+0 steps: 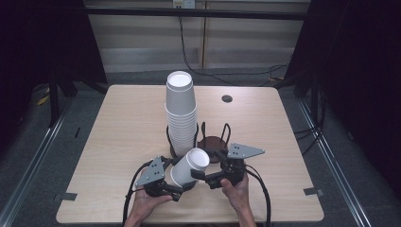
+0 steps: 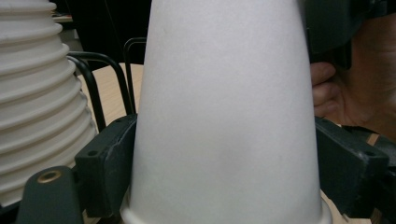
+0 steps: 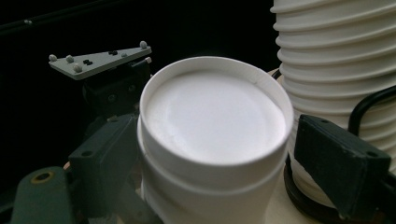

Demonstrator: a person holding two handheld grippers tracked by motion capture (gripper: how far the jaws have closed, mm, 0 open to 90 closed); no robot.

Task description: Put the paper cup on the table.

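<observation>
White paper cup (image 1: 189, 167) lay tilted just above the near table edge, bottom end raised, held between both tools. Left gripper (image 2: 224, 177) had its jaws clamped on the cup's sides near the rim. Right gripper (image 3: 219, 154) flanked the base end; whether it pressed, I couldn't tell. Just behind stood a tall stack of white cups (image 1: 180, 113) in a black wire holder (image 1: 204, 137) on the pale wooden table (image 1: 118, 142).

The cup stack (image 1: 180, 111) and wire rack (image 1: 213, 140) block the way ahead; tabletop (image 1: 118, 142) either side looks, probably, open.
</observation>
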